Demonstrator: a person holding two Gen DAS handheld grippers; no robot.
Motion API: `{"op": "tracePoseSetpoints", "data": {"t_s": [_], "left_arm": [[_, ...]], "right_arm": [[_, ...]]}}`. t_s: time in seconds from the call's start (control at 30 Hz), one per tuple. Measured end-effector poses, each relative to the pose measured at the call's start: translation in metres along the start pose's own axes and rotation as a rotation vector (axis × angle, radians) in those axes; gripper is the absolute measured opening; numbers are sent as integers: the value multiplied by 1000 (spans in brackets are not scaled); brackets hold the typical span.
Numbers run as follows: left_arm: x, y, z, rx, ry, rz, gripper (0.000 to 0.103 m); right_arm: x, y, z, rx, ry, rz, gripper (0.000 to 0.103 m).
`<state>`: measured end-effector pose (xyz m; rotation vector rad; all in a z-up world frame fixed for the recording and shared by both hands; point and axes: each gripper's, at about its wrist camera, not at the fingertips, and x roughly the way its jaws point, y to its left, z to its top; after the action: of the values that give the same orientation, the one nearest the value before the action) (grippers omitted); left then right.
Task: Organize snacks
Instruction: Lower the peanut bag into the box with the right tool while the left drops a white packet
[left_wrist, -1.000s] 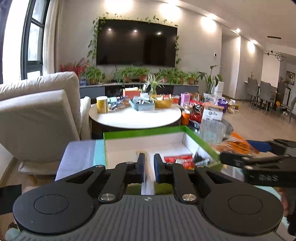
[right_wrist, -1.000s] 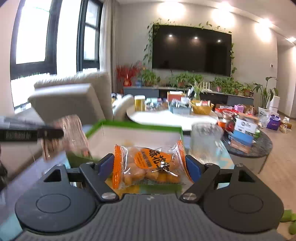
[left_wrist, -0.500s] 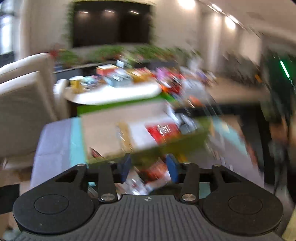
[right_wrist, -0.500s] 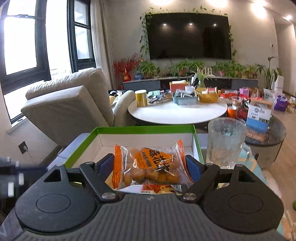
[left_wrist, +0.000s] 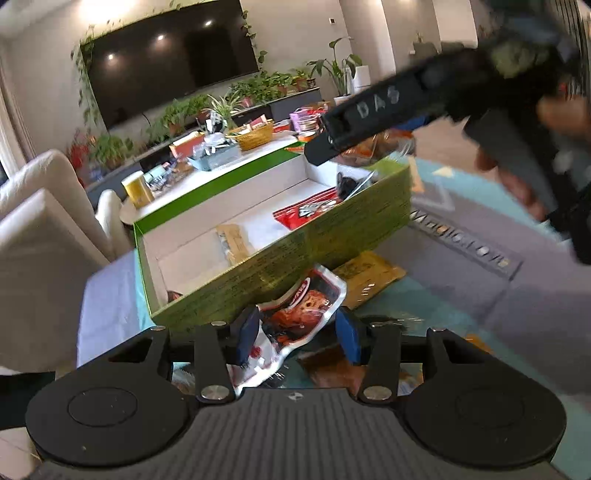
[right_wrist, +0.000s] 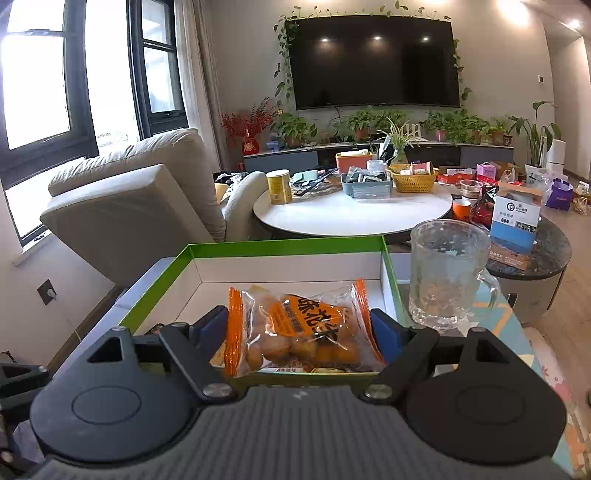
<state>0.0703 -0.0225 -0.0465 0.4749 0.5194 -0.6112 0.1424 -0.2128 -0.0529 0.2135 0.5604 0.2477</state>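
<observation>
Snacks go into the green box (left_wrist: 295, 251), which already holds a red packet (left_wrist: 306, 212) and a tan one (left_wrist: 234, 243). Right gripper (right_wrist: 301, 332) clamps an orange packet (right_wrist: 299, 332) above the box. Left gripper (left_wrist: 295, 332) is opening around a red-and-white pouch (left_wrist: 295, 321) (not yet pinched) lying outside. A yellow packet (left_wrist: 369, 277) remains; the glass mug (right_wrist: 447, 273) crowds the box's right wall.

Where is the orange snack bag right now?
In the right wrist view, the orange snack bag sits clamped in the right gripper, held over the green box's near edge, left of the glass mug.
</observation>
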Motion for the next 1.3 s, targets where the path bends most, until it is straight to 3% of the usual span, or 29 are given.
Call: {"op": "tracePoseSetpoints", "data": {"t_s": [0.07,0.1,0.13,0.17,0.2,0.33,0.47,0.63,0.8,0.97,1.3], "left_arm": [[10,-3,0,19,1,-6,53],[13,-4,1,18,-6,-10,49],[16,-6,2,23,-16,3,43],[18,-9,3,38,-9,27,21],[23,-10,4,52,12,51,12],[24,-8,6,47,-3,99,5],[3,5,12,-36,-53,93,4],[-37,22,30,-104,-177,97,4],[-55,41,49,-167,-297,156,4],[-43,59,60,-233,-295,171,4],[3,68,64,-287,-209,128,4]], "right_arm": [[-1,2,-1,-5,-1,0,82],[-1,3,-1,-7,-1,1,82],[-2,4,-1,-9,-1,2,82],[-1,4,-1,-10,-1,2,82],[0,4,-1,-11,0,1,82],[2,2,-2,0,6,-2,82],[0,0,-2,5,7,0,82],[-3,1,1,7,-4,-2,82],[-7,2,6,5,-29,-3,82],[-6,1,9,-2,-39,-11,82],[23,-9,9,31,-10,-13,82]]}}
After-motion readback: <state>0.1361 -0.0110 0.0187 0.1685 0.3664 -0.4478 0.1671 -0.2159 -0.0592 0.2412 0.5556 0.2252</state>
